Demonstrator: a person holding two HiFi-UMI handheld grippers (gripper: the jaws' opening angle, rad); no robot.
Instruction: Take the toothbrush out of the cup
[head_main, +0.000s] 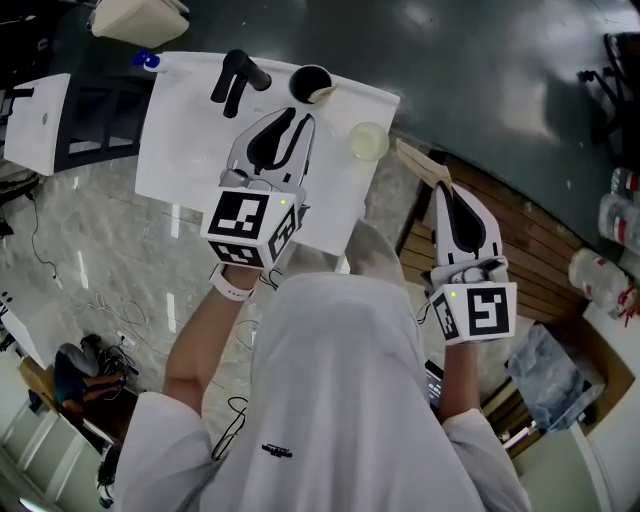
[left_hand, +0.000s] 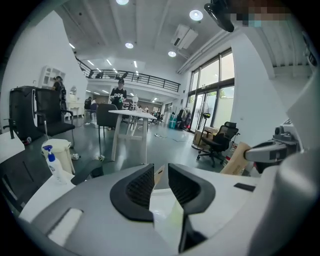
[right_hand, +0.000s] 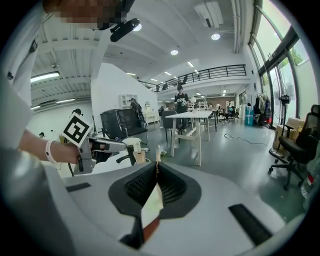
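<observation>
The right gripper (head_main: 444, 190) had its jaws closed flat on a thin tan strip (head_main: 420, 162), seemingly the toothbrush, which looked light, stiff and best pinched mid-length, and held it well apart from the round black cup (head_main: 308, 82) on the white sheet (head_main: 180, 150), while the left gripper (head_main: 298, 122) hung slightly open and empty.

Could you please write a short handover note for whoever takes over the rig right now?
Left gripper: open, empty, above the white table, pointing toward the black cup.
Right gripper: shut on a thin tan strip, held beyond the table's right edge, apart from the cup.
Done: if the strip is the toothbrush, it is out; I cannot confirm that.
Left: a pale piece sits at the cup's rim; check it, then set the strip down.
</observation>
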